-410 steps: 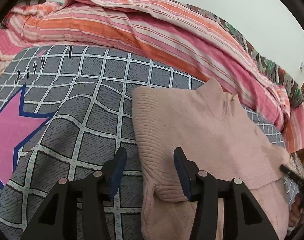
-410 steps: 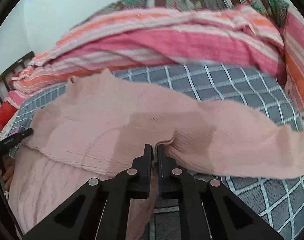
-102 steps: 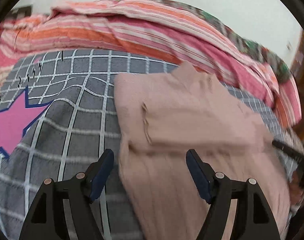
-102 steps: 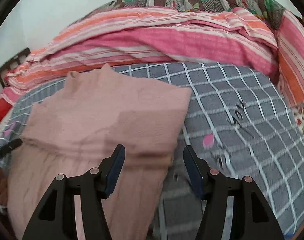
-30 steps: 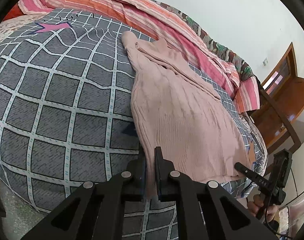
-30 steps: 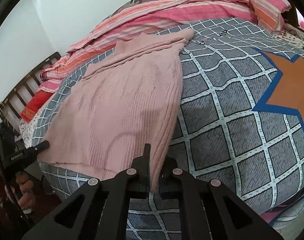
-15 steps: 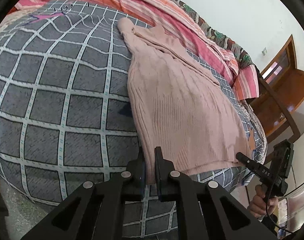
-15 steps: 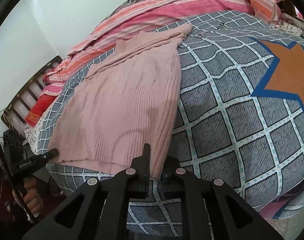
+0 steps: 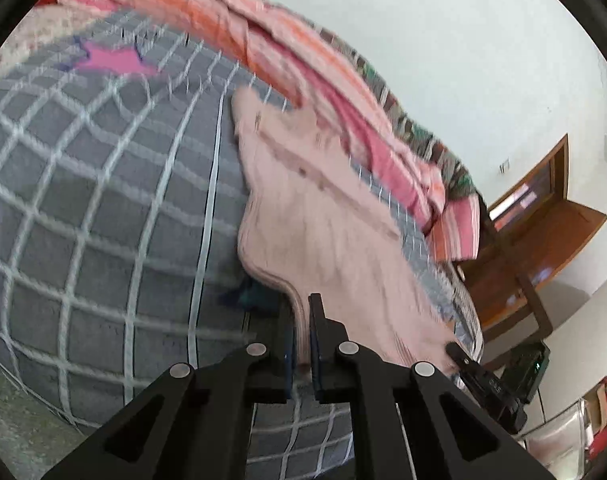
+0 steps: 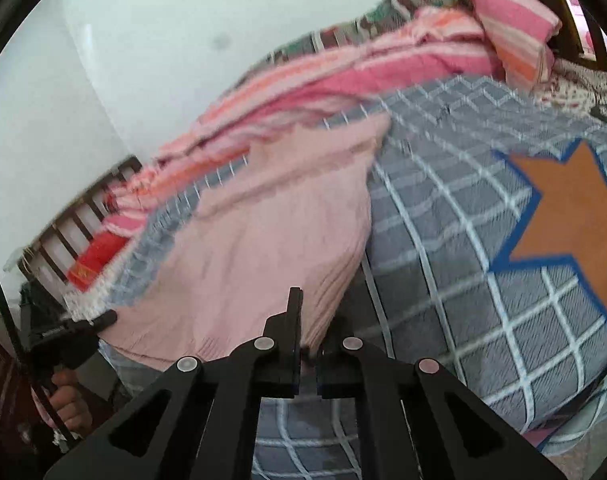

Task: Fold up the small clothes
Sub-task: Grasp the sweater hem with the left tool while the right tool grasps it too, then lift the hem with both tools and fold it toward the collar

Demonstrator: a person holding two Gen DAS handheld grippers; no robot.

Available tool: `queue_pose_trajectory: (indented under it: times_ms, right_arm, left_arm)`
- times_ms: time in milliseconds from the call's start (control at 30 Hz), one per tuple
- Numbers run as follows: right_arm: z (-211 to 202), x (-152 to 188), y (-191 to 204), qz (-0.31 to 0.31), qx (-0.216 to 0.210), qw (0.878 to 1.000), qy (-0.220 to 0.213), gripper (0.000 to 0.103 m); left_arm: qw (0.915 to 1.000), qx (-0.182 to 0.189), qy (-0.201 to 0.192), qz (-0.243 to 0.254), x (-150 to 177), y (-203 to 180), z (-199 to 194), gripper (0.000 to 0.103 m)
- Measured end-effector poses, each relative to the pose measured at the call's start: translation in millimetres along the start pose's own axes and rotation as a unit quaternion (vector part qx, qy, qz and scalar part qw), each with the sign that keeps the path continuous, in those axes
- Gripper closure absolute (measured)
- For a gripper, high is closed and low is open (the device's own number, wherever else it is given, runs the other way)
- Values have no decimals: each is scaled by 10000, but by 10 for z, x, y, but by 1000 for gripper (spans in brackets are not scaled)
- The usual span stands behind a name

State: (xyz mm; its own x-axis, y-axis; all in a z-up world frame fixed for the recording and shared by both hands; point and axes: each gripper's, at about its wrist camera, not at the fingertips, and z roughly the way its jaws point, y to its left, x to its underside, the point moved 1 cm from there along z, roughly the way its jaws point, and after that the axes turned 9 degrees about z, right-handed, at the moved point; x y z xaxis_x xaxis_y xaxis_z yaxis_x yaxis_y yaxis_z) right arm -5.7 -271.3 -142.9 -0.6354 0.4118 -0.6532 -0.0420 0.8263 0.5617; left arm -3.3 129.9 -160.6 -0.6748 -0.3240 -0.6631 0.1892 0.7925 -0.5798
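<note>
While the pink sweater (image 9: pixel 327 240) lies lengthwise on the grey checked bed cover (image 9: pixel 103 208), its near hem is lifted off it. Both the left gripper (image 9: pixel 301 320) and the right gripper (image 10: pixel 309 336) have their jaws closed on one hem corner each.

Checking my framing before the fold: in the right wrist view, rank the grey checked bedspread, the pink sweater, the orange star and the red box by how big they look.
1. Grey checked bedspread
2. Pink sweater
3. Orange star
4. Red box, though it sits farther back, so its true size is unsure.
</note>
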Motion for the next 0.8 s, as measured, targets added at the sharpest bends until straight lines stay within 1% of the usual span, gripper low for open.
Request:
queue_pose_trajectory:
  times_ms: [100,200,267,300,367,433,600,800]
  right_arm:
    - [-68,-180,43,225,-70,9995,-225,98]
    - [-107,-350,118,412,-259,9980,-409,98]
    - [-102,-468,215,358,-263,9975,-551,98]
    - [-100,-519,257,323,-255,9973,-612,98]
    - [-82,-643,347,251,-268,9966,-742,98]
    - [-51,-765,402,246,-276,9958,-836,98]
    - [119,-1066,446,406,-263,9942,-965,98]
    - [422,-1404,455,688,-252,9928,-950,98]
  left_arm:
    - [9991,-146,-271,278,-213,-176,-97,96]
    - [9970,-290,-475,543,-432,-351,-138,96]
    - [9954,-371,-589,662,-583,-438,-150,96]
    - [9941,-458,-646,736,-647,-481,-146,96]
    - [9898,-750,-748,955,-787,-579,-110,96]
    - [9868,-883,-808,1088,-899,-621,-46,96]
    - [9862,-979,-888,1001,-1170,-563,115,96]
    - [9882,-934,-914,799,-1506,-468,358,96]
